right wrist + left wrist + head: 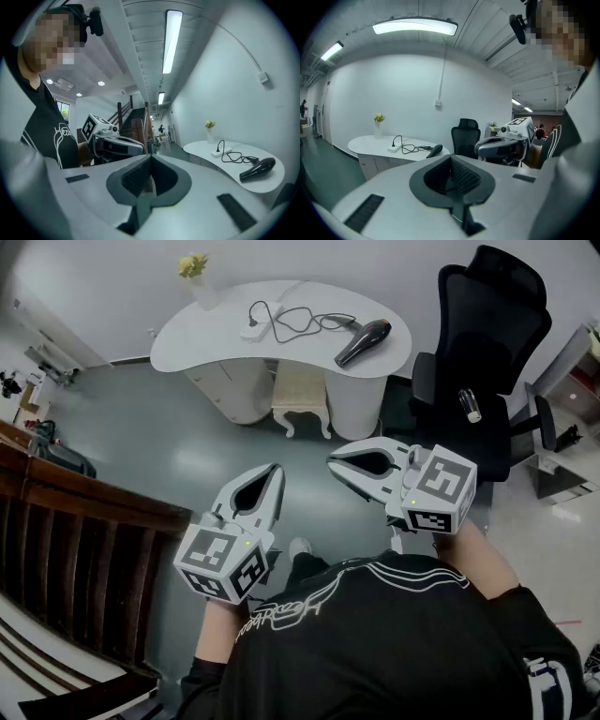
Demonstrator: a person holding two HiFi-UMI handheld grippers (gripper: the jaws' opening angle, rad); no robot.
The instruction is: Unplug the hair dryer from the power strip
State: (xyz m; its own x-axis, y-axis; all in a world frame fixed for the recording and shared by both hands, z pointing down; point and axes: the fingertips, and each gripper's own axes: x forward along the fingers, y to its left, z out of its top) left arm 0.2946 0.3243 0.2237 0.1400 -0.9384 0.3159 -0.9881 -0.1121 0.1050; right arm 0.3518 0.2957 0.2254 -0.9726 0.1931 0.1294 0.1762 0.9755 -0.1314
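The person's black shirt [394,634] is closest. Far ahead stands a white table [206,348] with a black chair [487,324] beside it. The left gripper [277,468] and right gripper [333,462] are both closed and hold nothing. The black hair dryer [364,341] lies on the table, plugged into the white power strip [253,331].

All three views share the far table [206,345].

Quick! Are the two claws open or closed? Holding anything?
Left gripper: closed, holding nothing.
Right gripper: closed, holding nothing.
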